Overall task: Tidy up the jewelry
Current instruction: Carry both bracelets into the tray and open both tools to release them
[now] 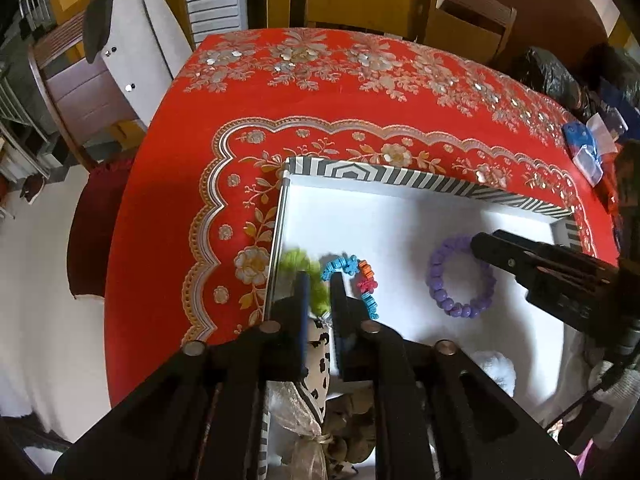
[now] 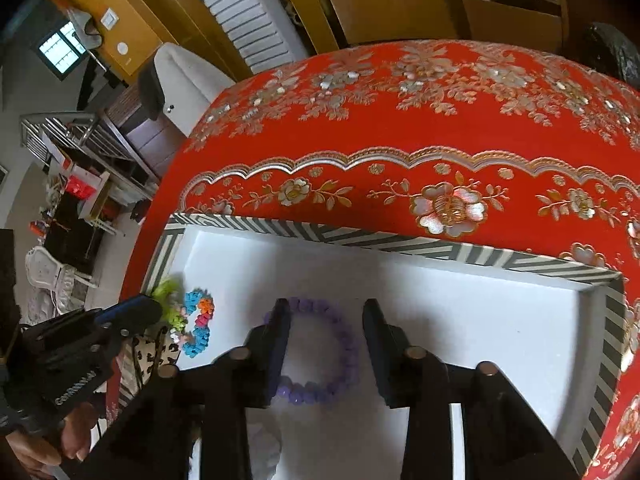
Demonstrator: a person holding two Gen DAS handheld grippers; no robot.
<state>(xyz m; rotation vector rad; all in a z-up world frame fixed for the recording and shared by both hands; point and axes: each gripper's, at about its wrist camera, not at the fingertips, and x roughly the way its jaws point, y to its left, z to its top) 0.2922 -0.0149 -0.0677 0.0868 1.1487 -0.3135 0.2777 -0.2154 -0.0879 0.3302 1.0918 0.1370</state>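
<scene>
Hovering right claw (image 2: 326,344) straddles purple bracelet (image 2: 320,388) mid-tray (image 2: 400,242).

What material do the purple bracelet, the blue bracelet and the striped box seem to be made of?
Purple bracelet: round glossy beads, likely plastic or glass; small highlights show in the left wrist view. Blue bracelet: flat matte chips in turquoise, orange and pink, perhaps dyed stone or plastic. Box: looks like printed cardboard, with thin straight walls, a striped rim and a plain white inside.

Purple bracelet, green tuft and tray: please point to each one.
Purple bracelet (image 2: 344,344): right wrist view, its right bead arc.
Green tuft (image 1: 298,261): left wrist view, its fluffy top.
Tray (image 1: 400,178): left wrist view, striped far rim.
</scene>
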